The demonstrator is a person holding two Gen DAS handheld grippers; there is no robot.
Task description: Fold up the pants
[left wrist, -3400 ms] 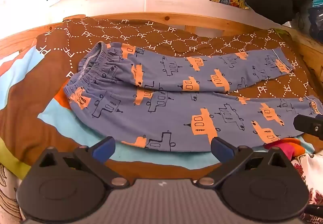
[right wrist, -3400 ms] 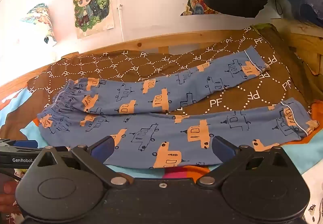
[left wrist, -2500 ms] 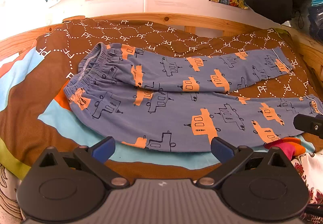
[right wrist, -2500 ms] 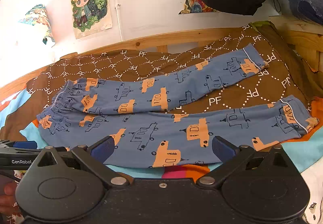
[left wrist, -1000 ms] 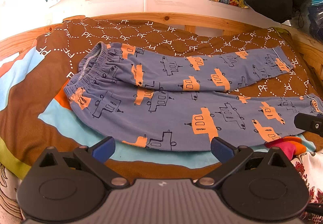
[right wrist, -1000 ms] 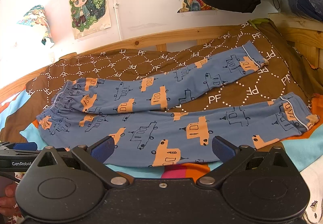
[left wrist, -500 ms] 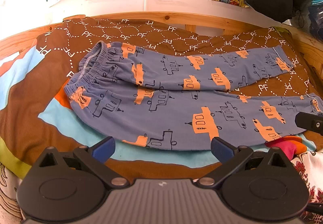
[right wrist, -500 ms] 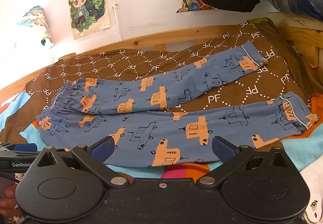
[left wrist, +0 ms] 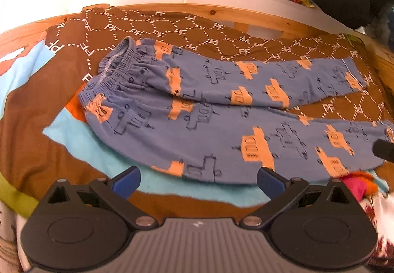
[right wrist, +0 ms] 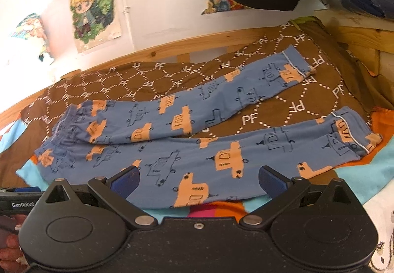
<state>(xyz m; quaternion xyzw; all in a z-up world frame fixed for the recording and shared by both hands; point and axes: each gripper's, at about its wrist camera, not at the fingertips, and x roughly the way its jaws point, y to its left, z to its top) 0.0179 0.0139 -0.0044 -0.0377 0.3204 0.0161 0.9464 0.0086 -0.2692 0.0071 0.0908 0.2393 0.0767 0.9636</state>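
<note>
Waiting: both grippers hang in front of the bed with nothing in them.
Left gripper (left wrist: 198,182): its two blue fingers stand wide apart and hold nothing. They sit just short of the near edge of the pants.
Right gripper (right wrist: 198,182): its fingers also stand wide apart and hold nothing. The near leg of the pants shows between them, but they do not touch it.
What changed: very little. Compared with a second ago, both views have crept a bit closer, and the left view is a little blurry, so that gripper is moving. The pants look just the same as before.
What that means: I think the folding has not started yet. This looks like the move in for the first grab.
Pants (left wrist: 221,110): blue with orange trucks, lying flat on the blanket (left wrist: 37,105). The stretchy waist (left wrist: 108,73) is to the left. The two legs run to the right and spread apart like a V.
Near leg: its cuff (right wrist: 352,135) lies ahead and to the right of the right gripper.
Far leg: its cuff (right wrist: 295,66) lies further back, near the wooden bed frame (right wrist: 197,44).
Next step, my guess: one leg needs to go on top of the other.
</note>
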